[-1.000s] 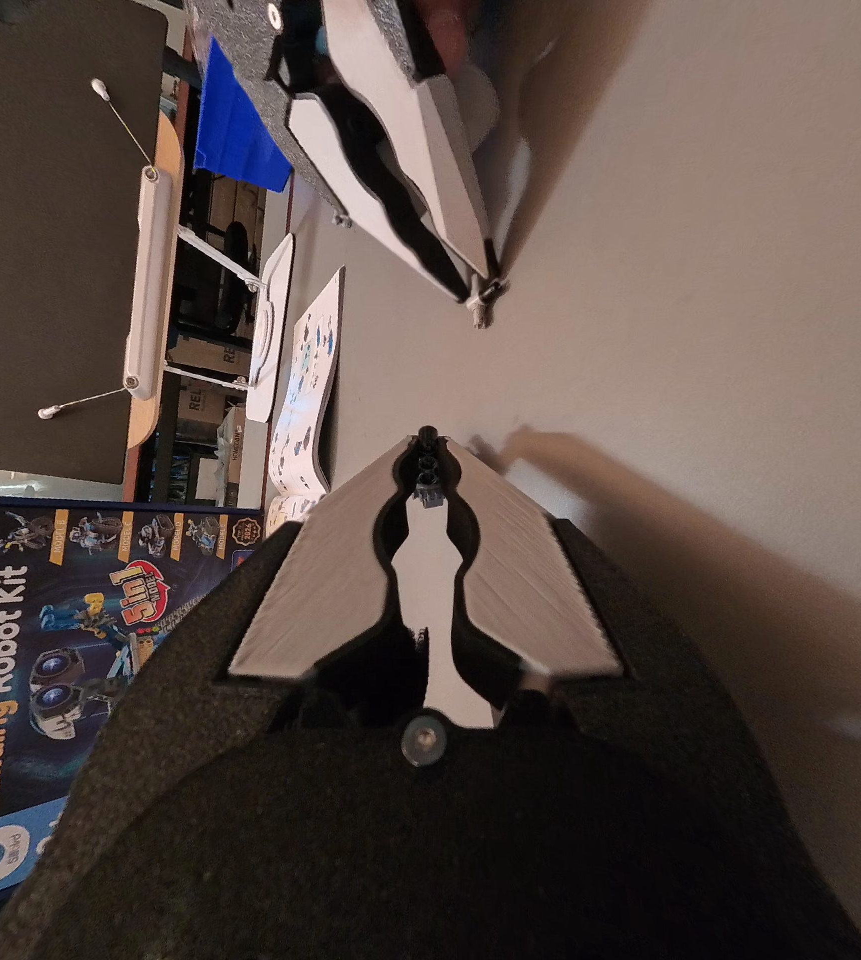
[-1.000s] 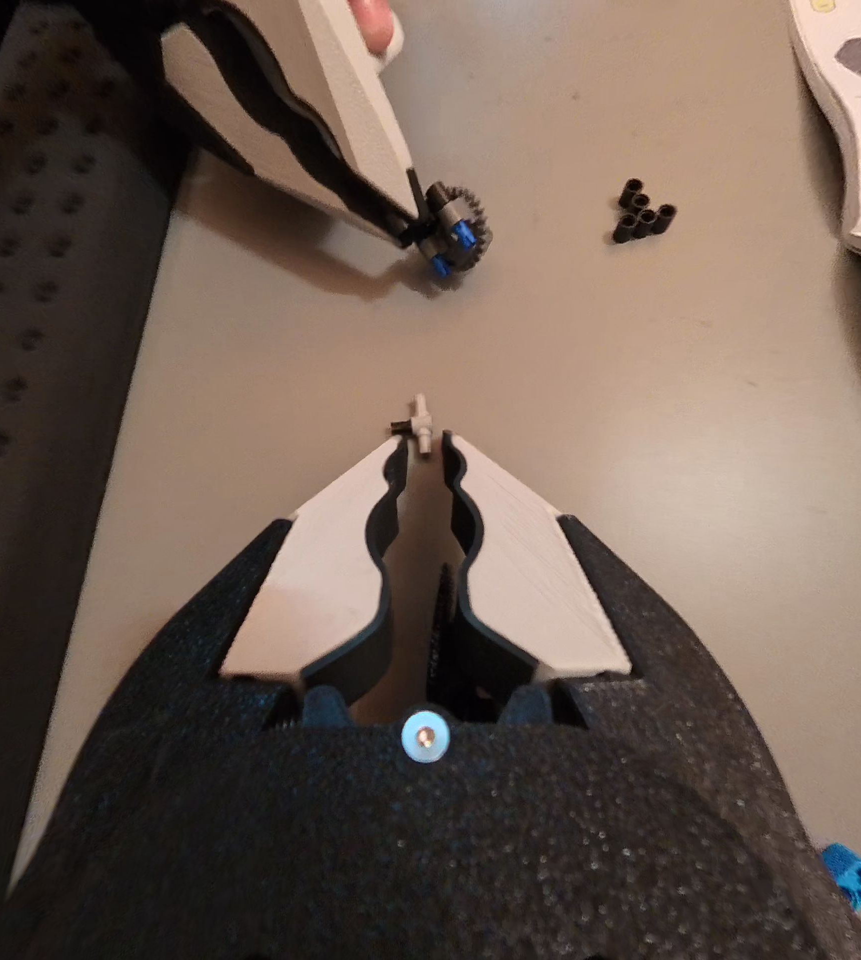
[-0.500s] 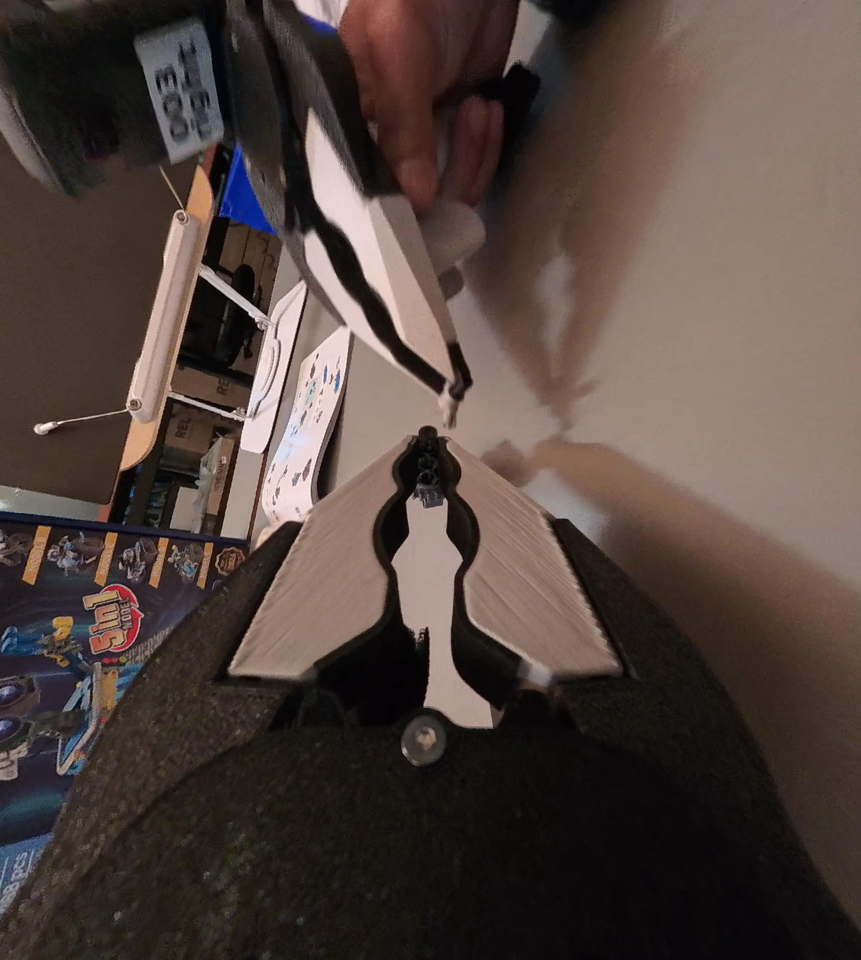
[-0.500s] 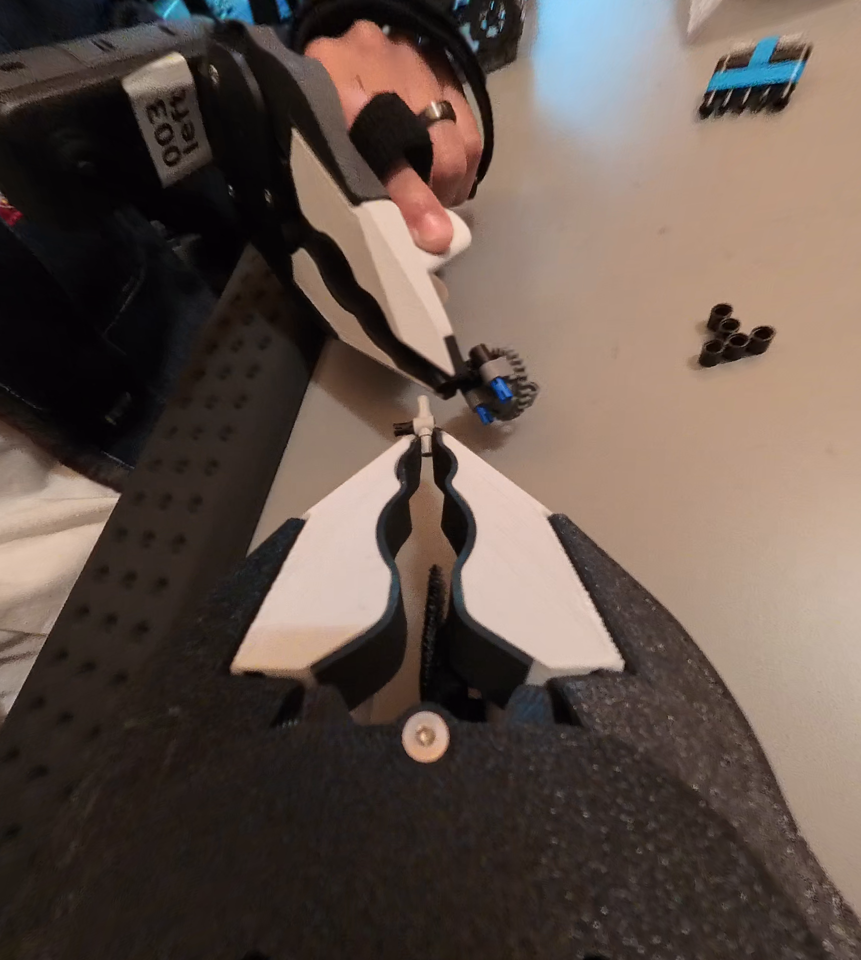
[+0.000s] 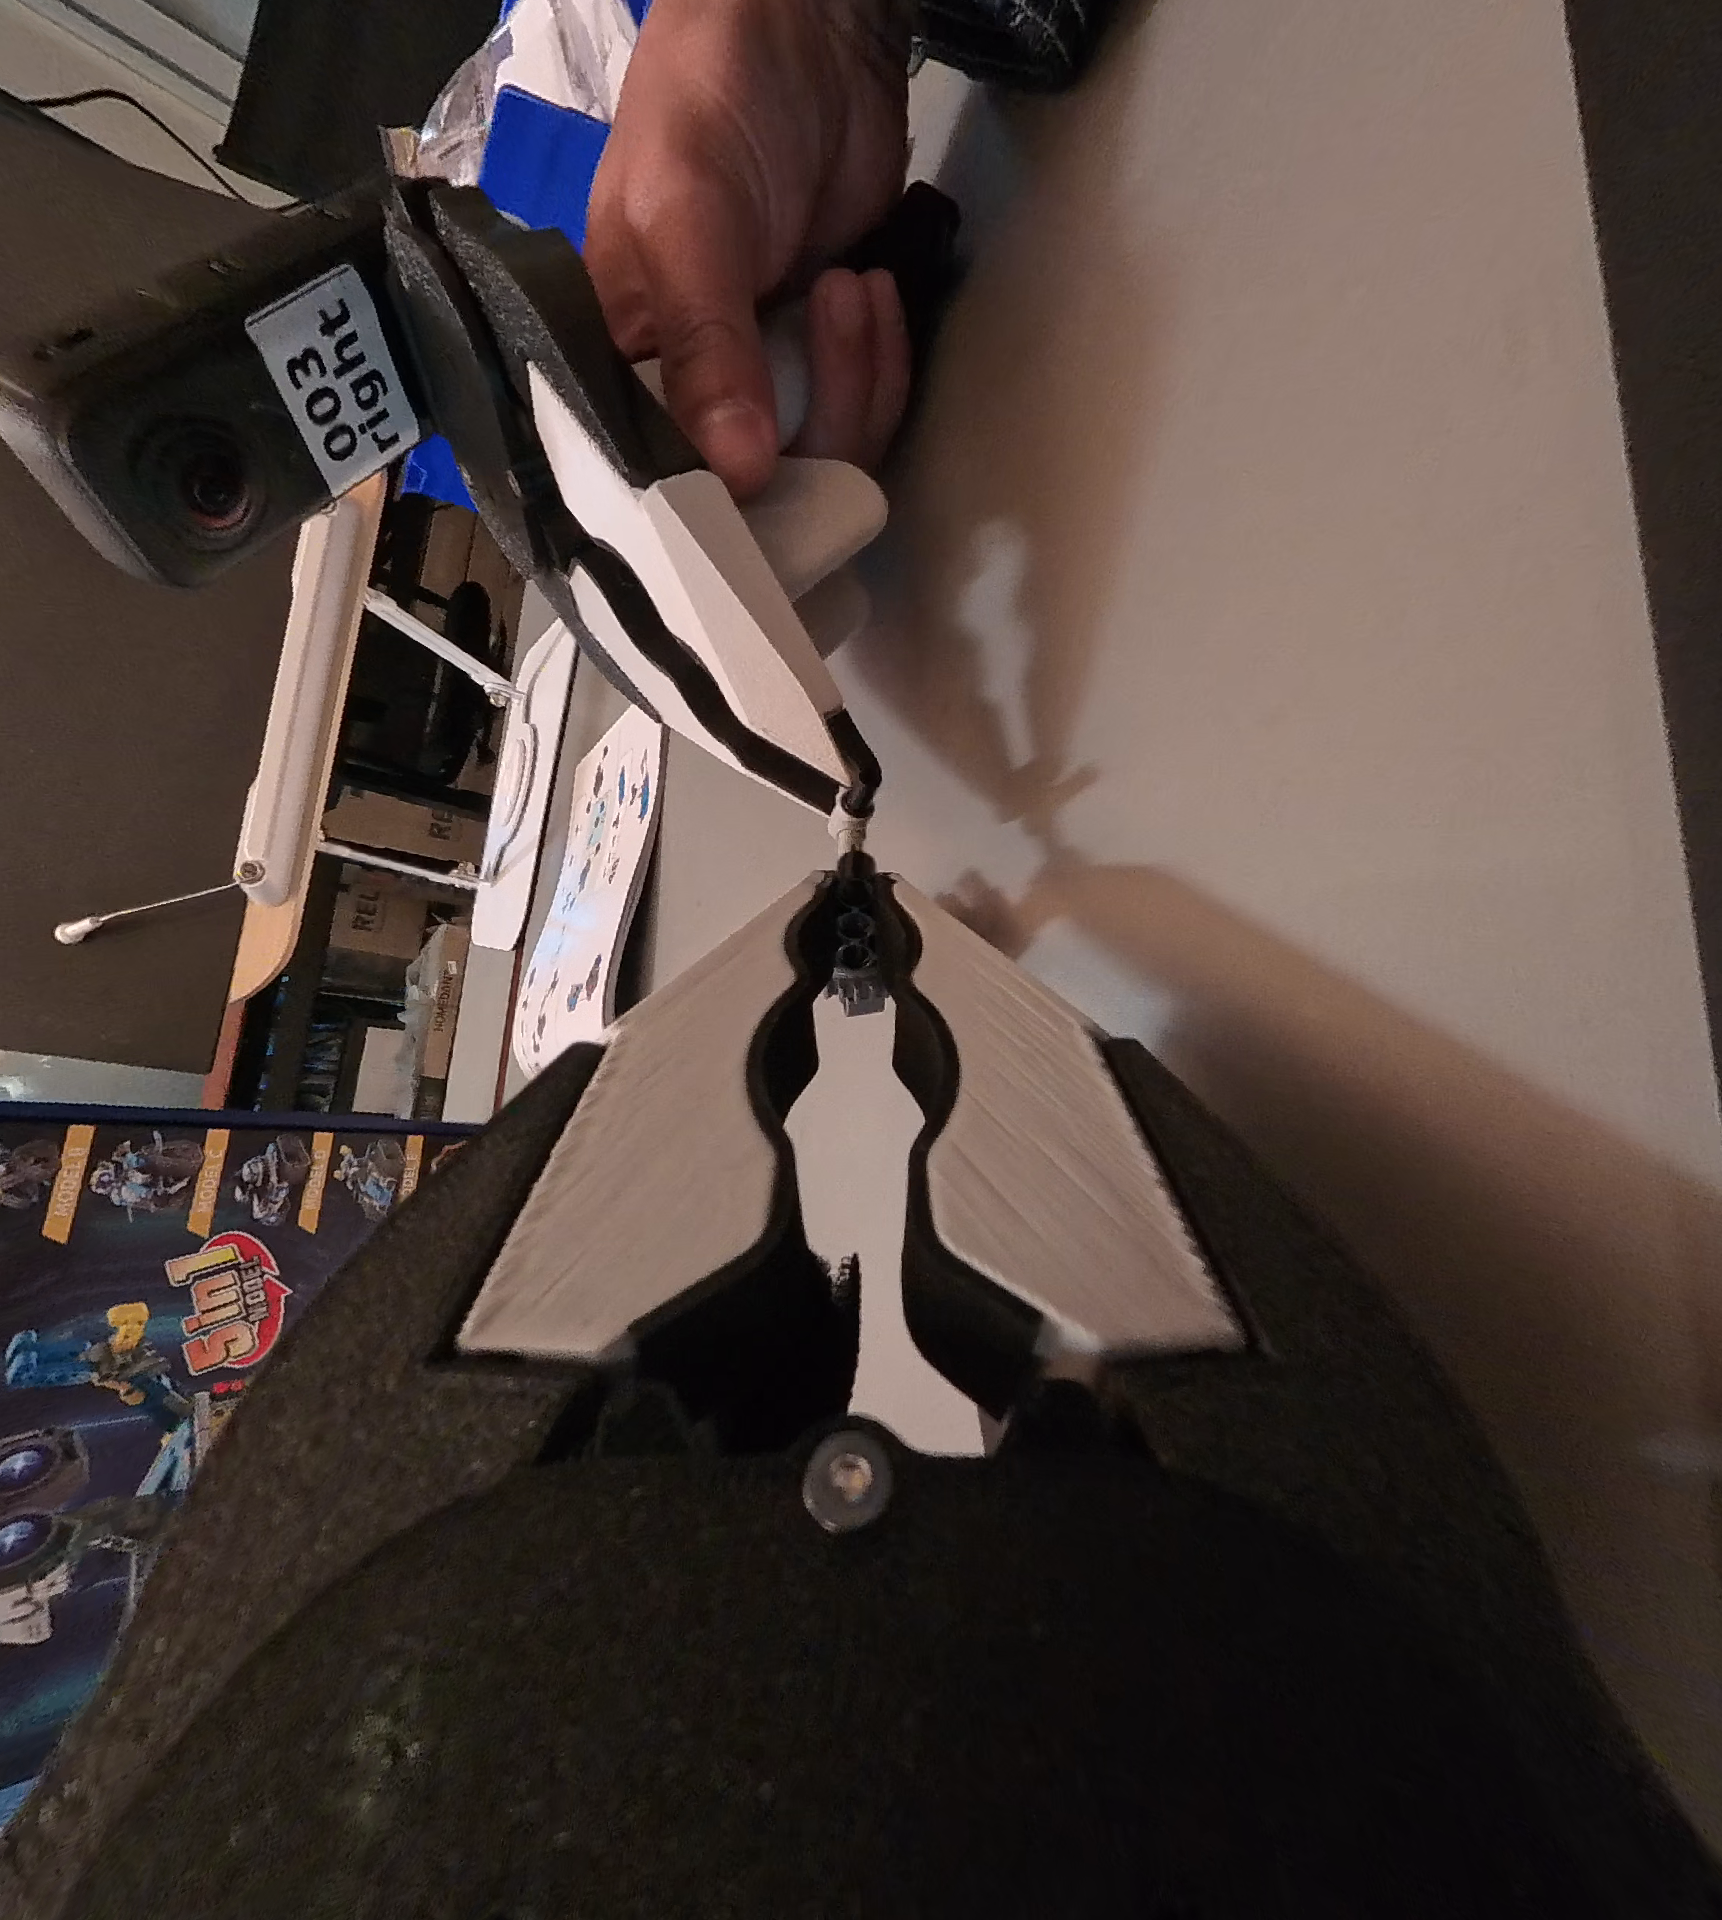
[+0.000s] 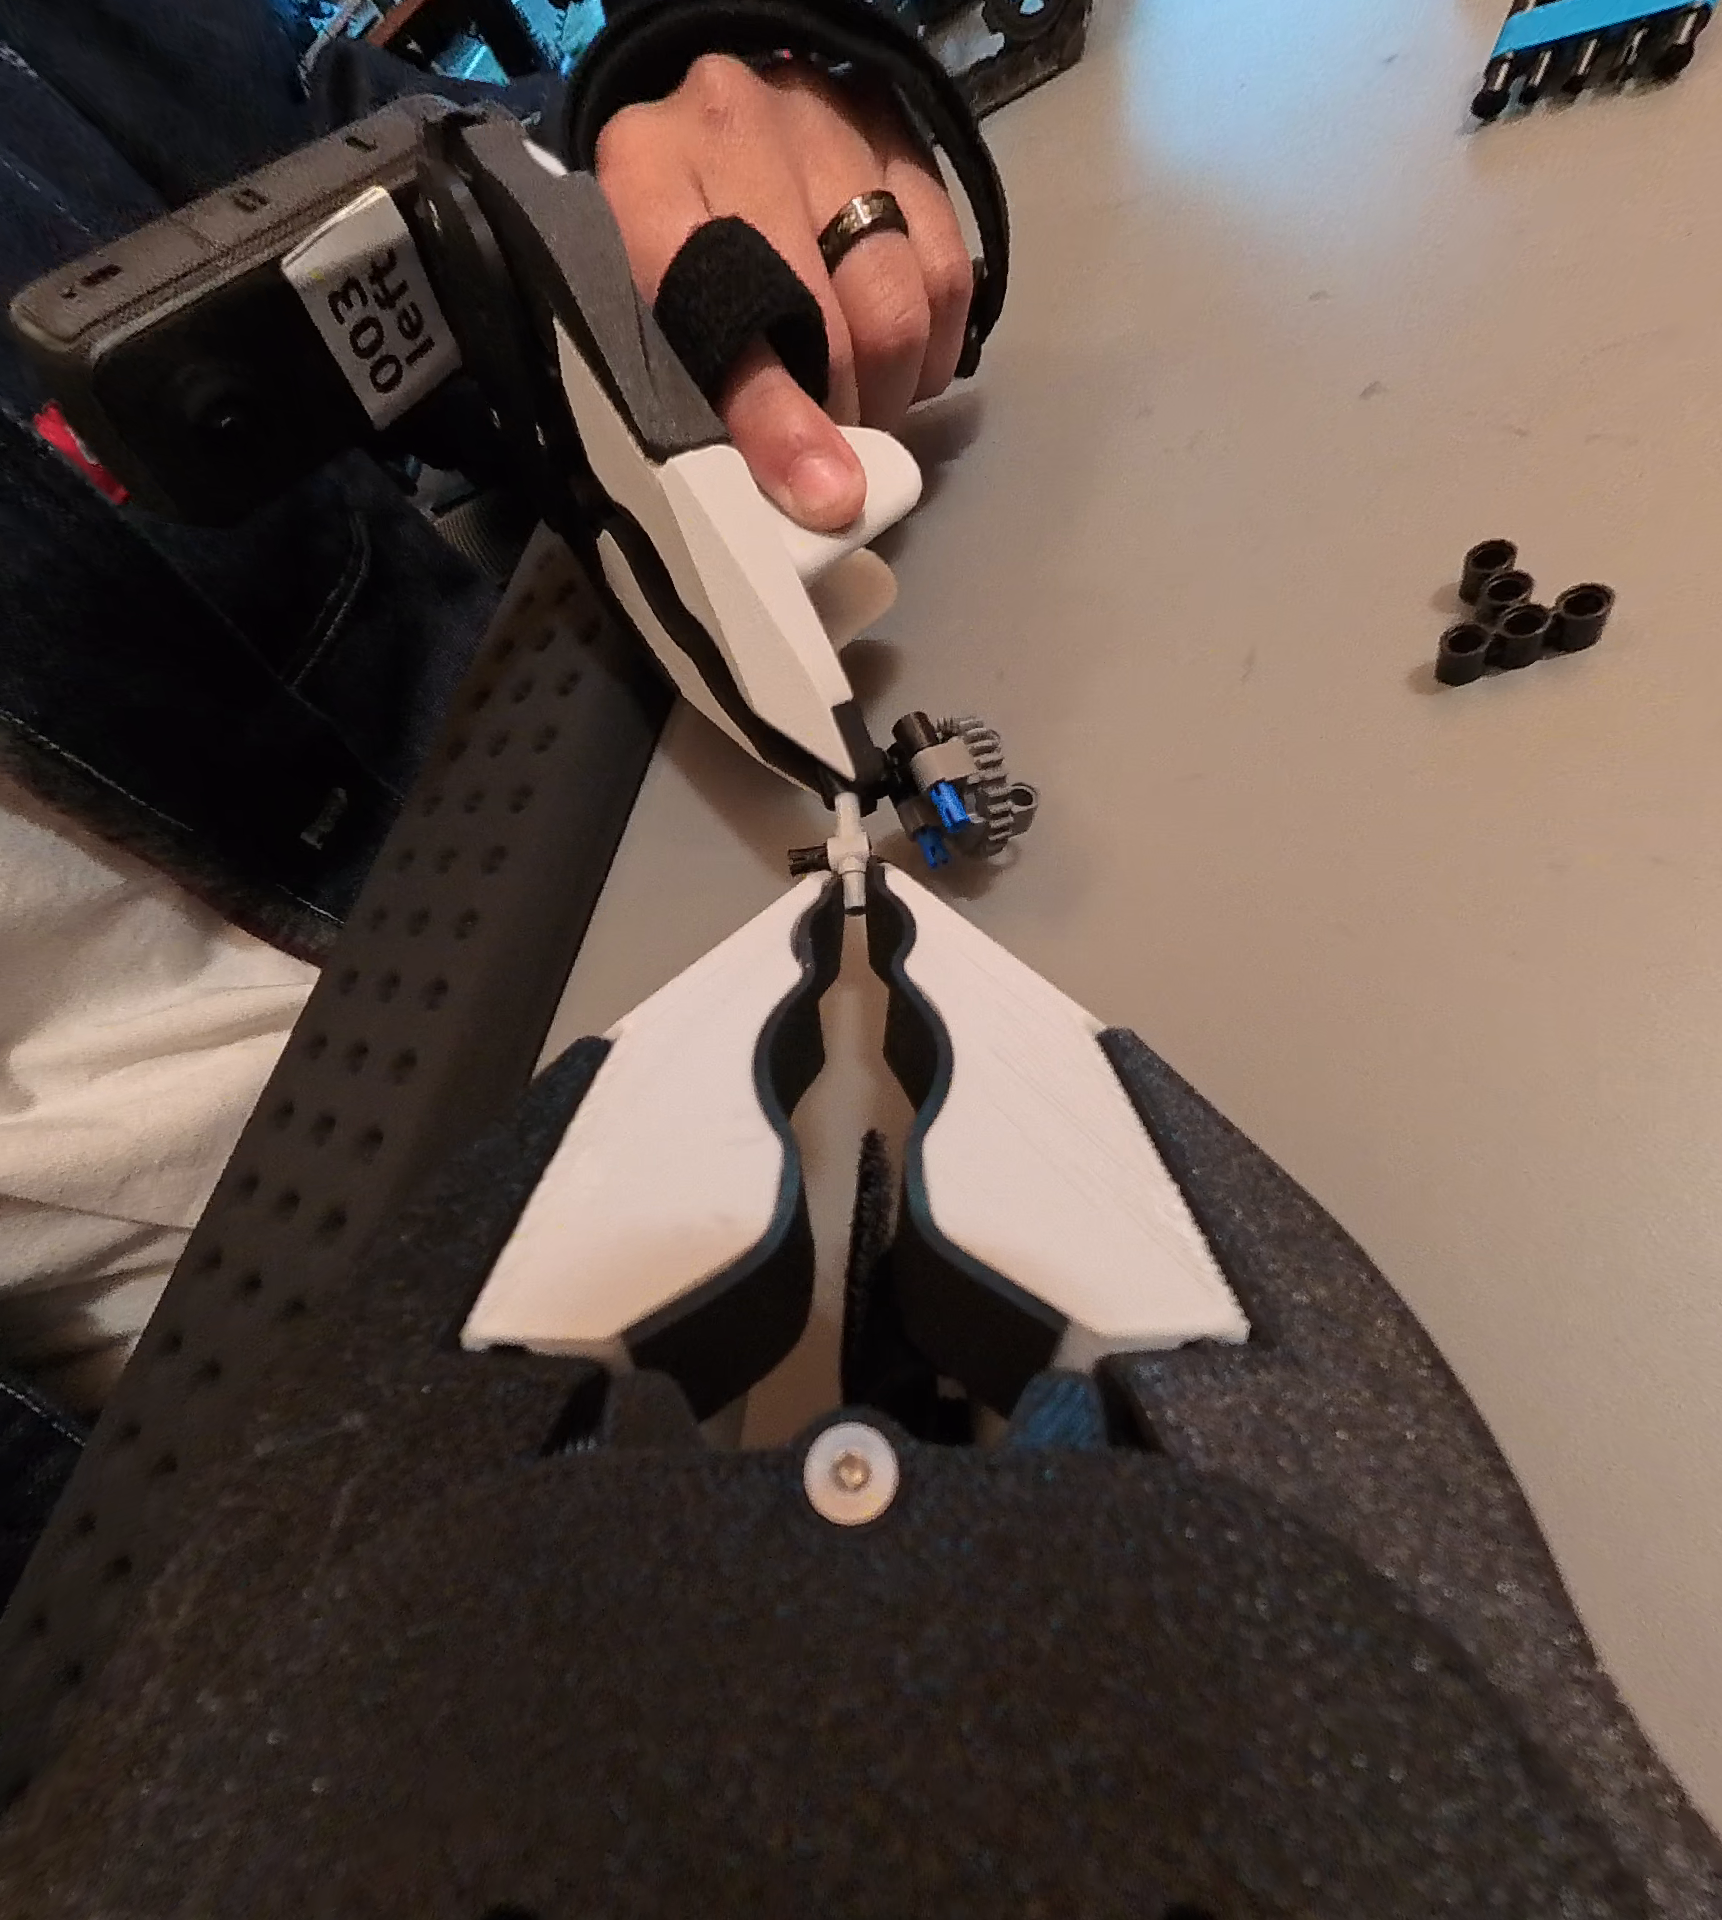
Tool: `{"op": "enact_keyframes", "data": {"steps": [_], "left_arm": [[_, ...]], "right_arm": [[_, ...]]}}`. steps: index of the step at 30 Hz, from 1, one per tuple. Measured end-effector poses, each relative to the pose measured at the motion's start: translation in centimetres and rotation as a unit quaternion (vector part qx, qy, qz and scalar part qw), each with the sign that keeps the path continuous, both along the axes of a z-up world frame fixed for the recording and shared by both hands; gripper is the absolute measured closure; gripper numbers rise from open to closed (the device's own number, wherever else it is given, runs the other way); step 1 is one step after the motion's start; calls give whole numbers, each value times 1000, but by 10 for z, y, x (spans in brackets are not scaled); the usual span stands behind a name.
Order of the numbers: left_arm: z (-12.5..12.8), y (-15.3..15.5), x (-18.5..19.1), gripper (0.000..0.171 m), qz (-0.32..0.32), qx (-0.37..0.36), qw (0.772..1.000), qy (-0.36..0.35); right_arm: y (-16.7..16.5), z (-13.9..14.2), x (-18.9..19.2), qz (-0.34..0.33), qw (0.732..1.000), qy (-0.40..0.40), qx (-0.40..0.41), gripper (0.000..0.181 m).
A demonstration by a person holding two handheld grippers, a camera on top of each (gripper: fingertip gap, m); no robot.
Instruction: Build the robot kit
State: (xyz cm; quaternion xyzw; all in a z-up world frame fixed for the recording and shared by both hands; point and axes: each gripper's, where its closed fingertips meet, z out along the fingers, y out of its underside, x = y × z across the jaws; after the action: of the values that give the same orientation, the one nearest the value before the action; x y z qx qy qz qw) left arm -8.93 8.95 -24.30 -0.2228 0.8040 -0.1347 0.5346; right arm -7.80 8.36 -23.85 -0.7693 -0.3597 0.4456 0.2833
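Your right fingers [image 6: 992, 1091] are closed almost fully, pinching a small white peg [image 6: 849, 854] at the very tips; a black stub sticks out of its side. The peg's far end meets the tips of your left fingers [image 6: 763, 623], coming in from upper left. Those are clamped on a black strip of a gear piece [image 6: 950, 795], with the grey gear and blue pins hanging just right of the tips. Whether the peg is seated in it, cannot tell. Both held parts sit above the surface [image 6: 1356, 1039]. A black perforated rail [image 6: 400, 987] runs along the left. Farther right lies a cluster of black rings [image 6: 1517, 618], well apart. At the far edge is a blue and black block [image 6: 1584, 52].
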Motion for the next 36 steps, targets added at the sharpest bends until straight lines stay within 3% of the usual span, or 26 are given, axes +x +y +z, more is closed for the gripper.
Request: {"op": "enact_keyframes", "data": {"steps": [13,18,25,36], "left_arm": [[-5,-15,1,167,-26,-15,1000,8],[9,-8,5,166,-1,-46,999,-19],[41,13,8,166,51,-100,990,-84],[65,12,8,166,45,-154,978,-129]], "right_arm": [[-7,6,-3,48,997,44,-50,178],[0,20,1,22,995,89,-45,178],[20,50,5,-75,977,194,-53,178],[21,70,-3,-61,950,289,-98,179]]}}
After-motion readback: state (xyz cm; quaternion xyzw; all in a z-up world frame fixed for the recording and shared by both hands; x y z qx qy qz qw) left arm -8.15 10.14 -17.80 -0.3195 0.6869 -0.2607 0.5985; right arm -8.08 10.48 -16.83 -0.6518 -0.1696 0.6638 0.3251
